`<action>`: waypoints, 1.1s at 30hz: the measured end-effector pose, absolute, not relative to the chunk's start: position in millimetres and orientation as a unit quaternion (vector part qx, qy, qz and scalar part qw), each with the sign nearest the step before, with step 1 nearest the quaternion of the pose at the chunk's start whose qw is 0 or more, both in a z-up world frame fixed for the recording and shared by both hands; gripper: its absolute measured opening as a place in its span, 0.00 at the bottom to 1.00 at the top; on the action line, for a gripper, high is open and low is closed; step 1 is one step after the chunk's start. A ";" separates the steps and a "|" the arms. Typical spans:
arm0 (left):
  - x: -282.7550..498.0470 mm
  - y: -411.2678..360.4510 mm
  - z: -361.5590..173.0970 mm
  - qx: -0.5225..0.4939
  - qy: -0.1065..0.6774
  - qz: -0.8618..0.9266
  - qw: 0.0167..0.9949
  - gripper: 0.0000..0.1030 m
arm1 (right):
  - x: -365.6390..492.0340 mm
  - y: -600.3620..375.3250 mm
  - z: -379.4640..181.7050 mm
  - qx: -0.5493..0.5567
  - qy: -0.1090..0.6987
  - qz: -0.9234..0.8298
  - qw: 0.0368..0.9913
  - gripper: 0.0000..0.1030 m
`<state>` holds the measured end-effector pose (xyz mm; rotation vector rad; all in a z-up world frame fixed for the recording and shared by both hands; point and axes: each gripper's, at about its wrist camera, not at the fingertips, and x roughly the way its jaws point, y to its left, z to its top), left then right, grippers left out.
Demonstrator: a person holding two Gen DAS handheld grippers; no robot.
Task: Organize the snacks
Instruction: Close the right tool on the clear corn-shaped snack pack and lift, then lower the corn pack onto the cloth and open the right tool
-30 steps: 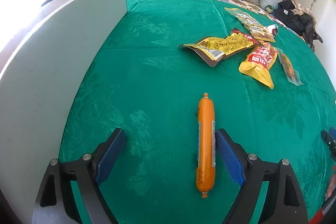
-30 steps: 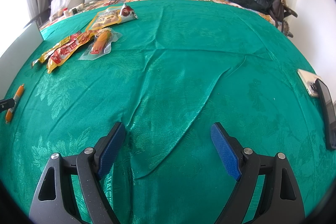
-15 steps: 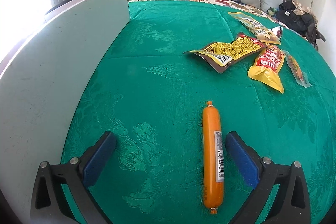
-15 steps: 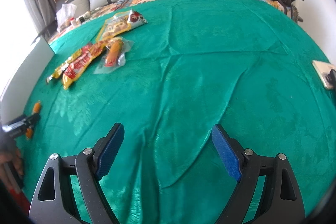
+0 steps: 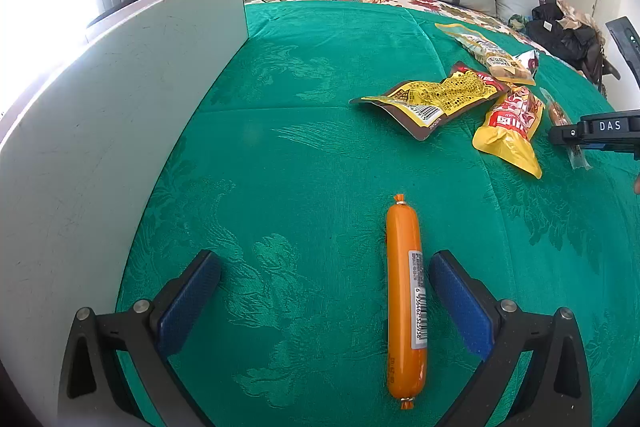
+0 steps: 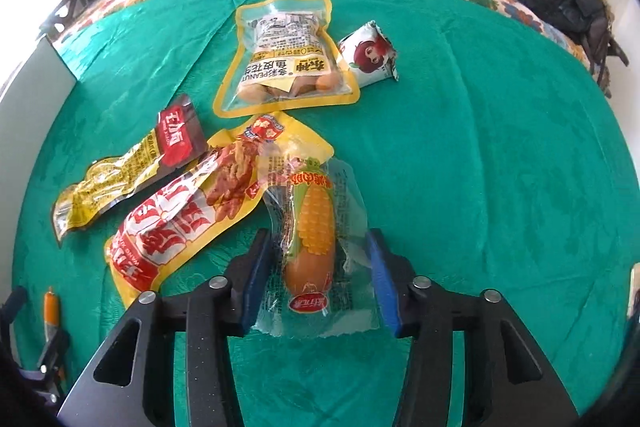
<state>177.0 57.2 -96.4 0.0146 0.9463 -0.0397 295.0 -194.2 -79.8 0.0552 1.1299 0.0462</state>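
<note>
Right gripper (image 6: 318, 267) just been closing around clear-plastic corn-print sausage pack (image 6: 314, 227), pads not visibly pressing yet, on green patterned bedspread (image 6: 480, 167). Left gripper (image 5: 324, 291) spread wide, orange plastic-cased sausage stick (image 5: 404, 299) on bedspread just beside its right pad, untouched.

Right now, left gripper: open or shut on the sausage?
Open. Left gripper jaws stand wide; orange sausage lies flat between them, touching neither pad.
</note>
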 end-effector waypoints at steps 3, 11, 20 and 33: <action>177.2 57.2 -96.4 0.007 0.456 -0.019 0.890 1.00 | 270.3 -203.9 -75.7 0.023 0.534 0.043 0.844 0.42; 177.3 57.2 -96.5 0.007 0.456 -0.019 0.890 1.00 | 160.1 -238.8 -64.3 0.015 0.523 0.068 0.850 0.42; 177.4 57.2 -96.2 0.007 0.456 -0.019 0.890 1.00 | 128.3 -250.9 -86.9 -0.010 0.450 0.034 0.892 0.75; 177.4 57.5 -96.3 0.007 0.456 -0.019 0.890 1.00 | 129.6 -255.7 -90.5 -0.006 0.443 0.030 0.896 0.84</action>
